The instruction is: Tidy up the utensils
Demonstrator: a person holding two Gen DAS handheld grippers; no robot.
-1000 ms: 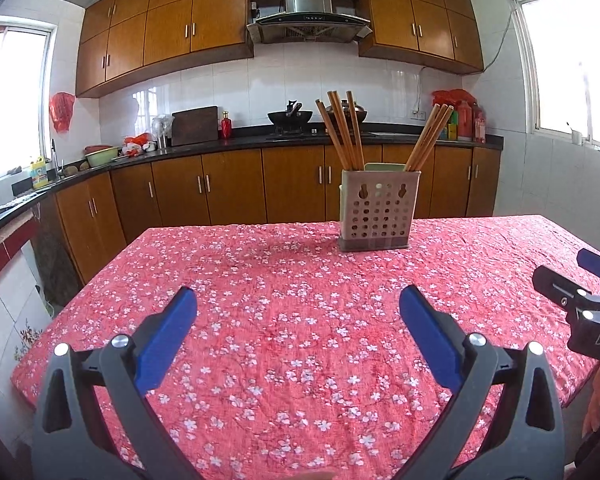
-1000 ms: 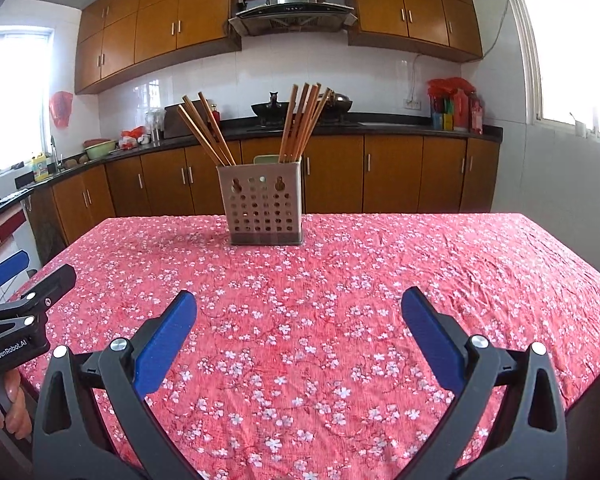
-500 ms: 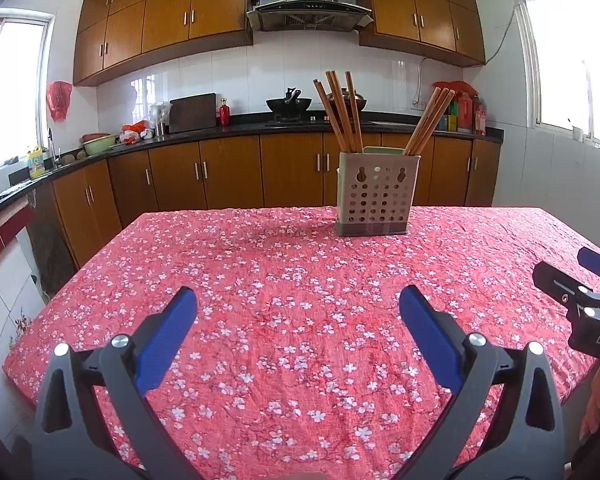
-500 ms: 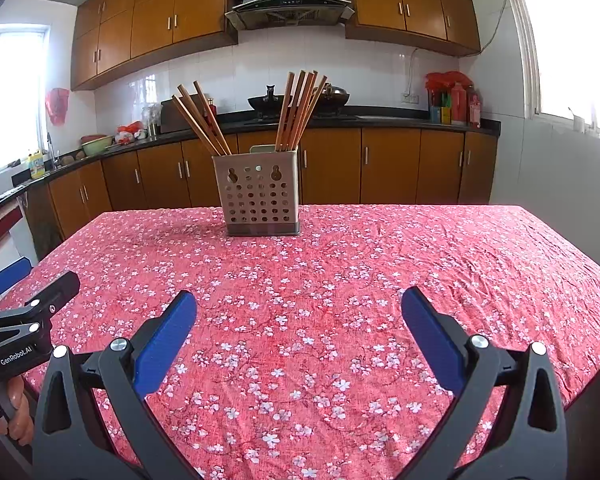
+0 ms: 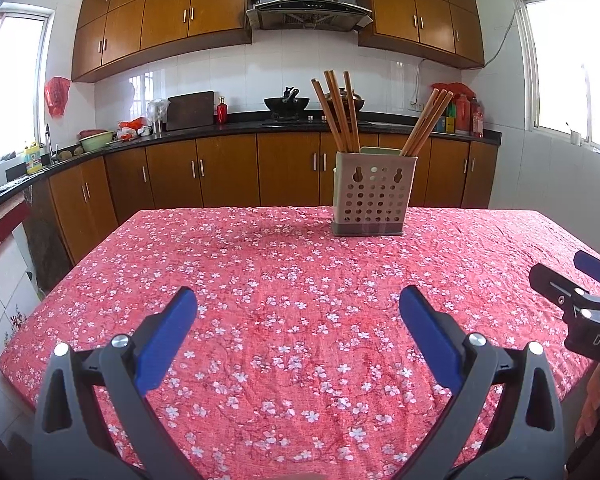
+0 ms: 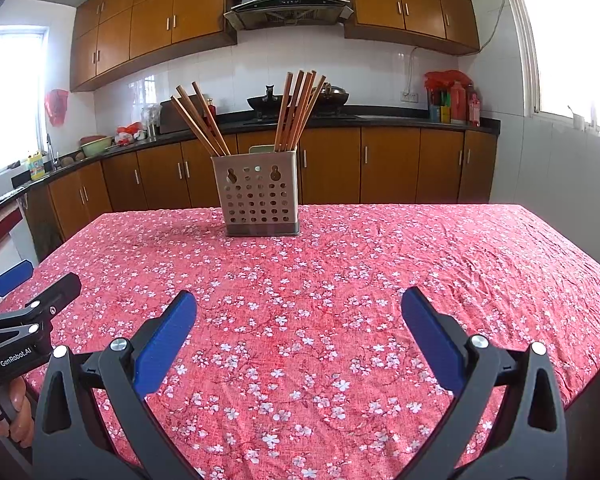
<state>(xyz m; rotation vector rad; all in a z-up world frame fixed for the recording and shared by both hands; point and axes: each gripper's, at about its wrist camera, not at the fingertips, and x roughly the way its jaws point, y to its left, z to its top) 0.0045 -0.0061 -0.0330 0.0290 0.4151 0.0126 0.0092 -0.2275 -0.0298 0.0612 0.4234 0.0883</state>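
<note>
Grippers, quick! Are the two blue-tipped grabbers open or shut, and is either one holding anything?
Left gripper: open, holding nothing.
Right gripper: open, holding nothing.

1. Tablecloth (image 5: 284, 280): red-pink ground, small white blossom print all over.
2. Utensil holder (image 6: 258, 200): pale beige-grey, rows of round holes, darker grey base band.
3. Chopsticks (image 6: 298, 110): reddish-brown wood tone, both bundles alike.
4. Left gripper (image 5: 298, 306): dark grey frame, blue pads (image 5: 168, 332), silver screws.
5. Right gripper (image 6: 298, 308): same grey and blue.
6. Cabinets (image 5: 228, 172): orange-brown, silver handles.
7. Wall tiles (image 6: 380, 76): white.
</note>
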